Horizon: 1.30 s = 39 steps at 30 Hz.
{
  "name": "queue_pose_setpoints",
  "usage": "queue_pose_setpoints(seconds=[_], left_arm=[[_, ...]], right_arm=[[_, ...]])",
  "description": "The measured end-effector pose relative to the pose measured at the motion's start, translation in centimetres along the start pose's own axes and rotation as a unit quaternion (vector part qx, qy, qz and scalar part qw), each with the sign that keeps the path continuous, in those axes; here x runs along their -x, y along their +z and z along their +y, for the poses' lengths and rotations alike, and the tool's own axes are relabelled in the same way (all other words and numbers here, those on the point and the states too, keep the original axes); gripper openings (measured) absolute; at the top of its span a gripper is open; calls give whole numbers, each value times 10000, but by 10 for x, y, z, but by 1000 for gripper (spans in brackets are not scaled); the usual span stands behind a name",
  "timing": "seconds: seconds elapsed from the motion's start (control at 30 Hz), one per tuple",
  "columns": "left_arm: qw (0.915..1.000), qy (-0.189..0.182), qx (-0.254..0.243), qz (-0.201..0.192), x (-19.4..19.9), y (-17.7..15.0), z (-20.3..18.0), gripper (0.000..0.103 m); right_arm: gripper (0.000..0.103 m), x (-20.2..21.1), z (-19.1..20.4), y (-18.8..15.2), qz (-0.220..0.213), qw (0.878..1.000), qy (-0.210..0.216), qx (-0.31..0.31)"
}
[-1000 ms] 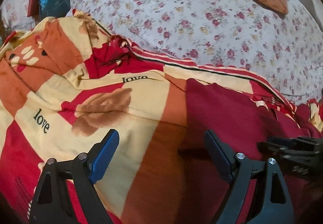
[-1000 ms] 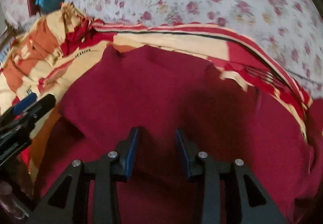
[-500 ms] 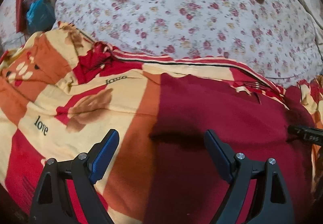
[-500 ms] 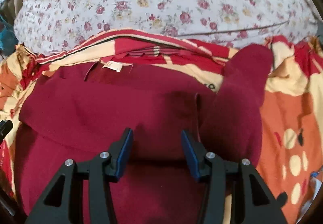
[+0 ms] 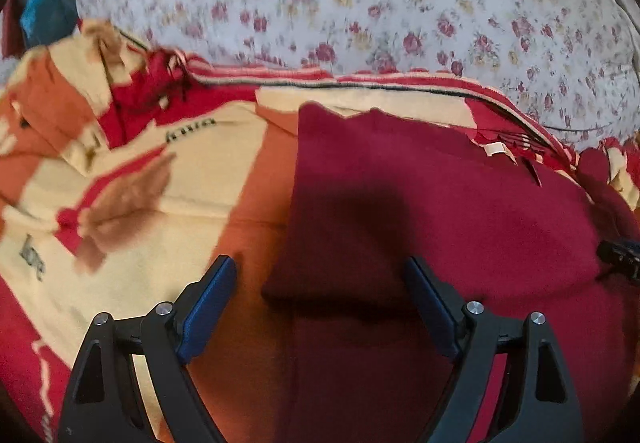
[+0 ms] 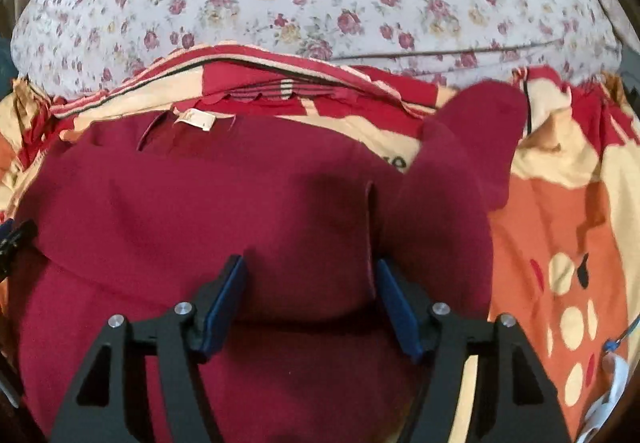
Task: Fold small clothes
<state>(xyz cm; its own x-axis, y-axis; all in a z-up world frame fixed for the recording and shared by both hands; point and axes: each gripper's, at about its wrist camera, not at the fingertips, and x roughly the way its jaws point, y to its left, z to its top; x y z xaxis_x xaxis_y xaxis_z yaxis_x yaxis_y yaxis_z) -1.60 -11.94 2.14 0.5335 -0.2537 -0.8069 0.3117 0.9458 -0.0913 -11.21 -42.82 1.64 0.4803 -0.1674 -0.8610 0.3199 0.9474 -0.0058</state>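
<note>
A patterned bedspread (image 5: 192, 179) covers the bed; the maroon garment (image 6: 208, 211) lies flat, with left gripper (image 5: 320, 295) and right gripper (image 6: 310, 295) above it, fingers spread, holding nothing.

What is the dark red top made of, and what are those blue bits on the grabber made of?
The dark red knit top looks like soft, matte fabric, maybe fleece or cotton knit: it sags and folds with no shine. The blue pads on the right hand-held gripper look like smooth, dull rubber or plastic; which one is unclear.
</note>
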Motion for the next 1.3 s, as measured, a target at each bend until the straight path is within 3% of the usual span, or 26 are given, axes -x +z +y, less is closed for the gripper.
queue_pose_setpoints(seconds=[0.27,0.5,0.83,1.1,1.3], left_arm=[[9994,203,-227,-177,3,6,-10,68],[9983,307,-393,-314,6,6,-16,68],[9982,310,-432,-264,2,6,-19,68],[9985,275,-446,-186,-3,6,-21,68],[9985,222,-478,-153,-7,6,-22,68]], right_arm=[[70,43,-17,16,-469,9946,746,-542],[70,45,-31,18,-589,9945,588,-632],[71,37,-93,42,-603,9918,188,-1109],[71,8,-159,80,-405,9826,67,-1811],[71,-32,-157,101,-170,9840,145,-1765]])
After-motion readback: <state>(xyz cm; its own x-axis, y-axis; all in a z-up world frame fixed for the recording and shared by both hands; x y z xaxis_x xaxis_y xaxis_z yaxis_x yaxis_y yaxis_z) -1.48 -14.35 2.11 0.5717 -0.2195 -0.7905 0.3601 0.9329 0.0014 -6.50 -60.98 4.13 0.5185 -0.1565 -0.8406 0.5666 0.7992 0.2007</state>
